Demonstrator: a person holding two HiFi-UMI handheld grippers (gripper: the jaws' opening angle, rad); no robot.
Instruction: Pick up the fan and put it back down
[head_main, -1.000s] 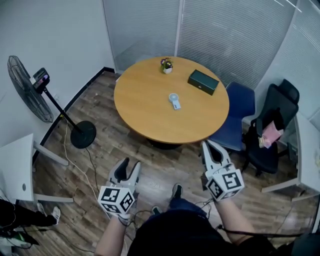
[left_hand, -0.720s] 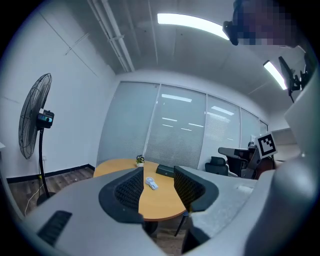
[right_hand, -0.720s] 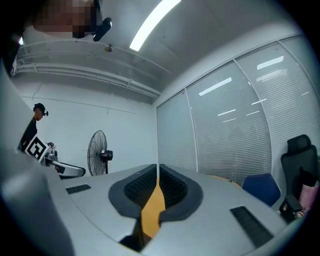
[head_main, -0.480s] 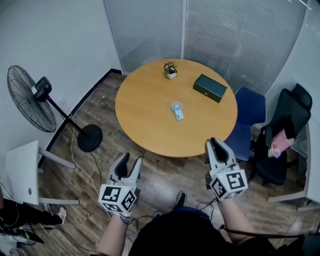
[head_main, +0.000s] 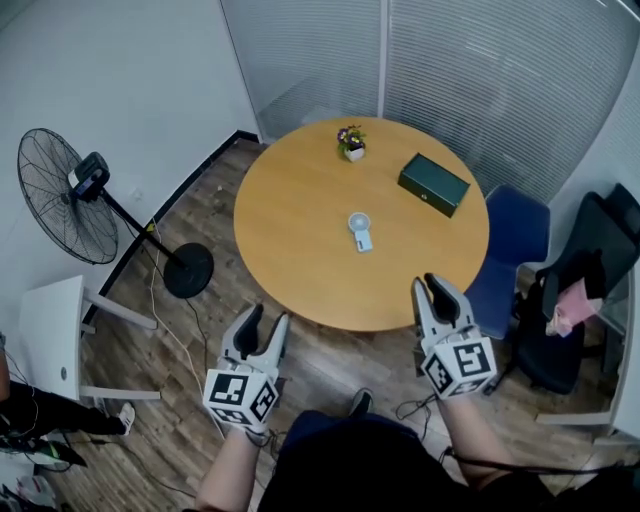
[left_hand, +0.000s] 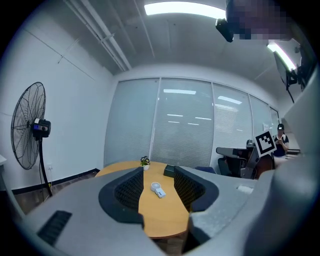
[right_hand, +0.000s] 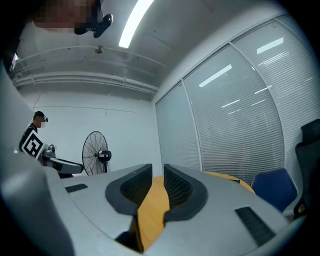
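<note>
Both forearms reach forward side by side: left gripper (head_main: 266, 321) points nearly level, jaws wide apart and empty; right gripper (head_main: 430, 288) points level, jaws just opening to a narrow gap, nothing between them.

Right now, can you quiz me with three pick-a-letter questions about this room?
1. What colour is the box? A. red B. dark green C. yellow
2. Where is the small white fan? A. on the round table, near its middle B. on the box C. under the table
3. How does the left gripper hold its jaws? A. apart, nothing between them B. shut on the fan C. shut on the box
Answers: 1 B, the head view shows dark green; 2 A, it lies on the bare wood; 3 A, its own view shows an empty gap.
</note>
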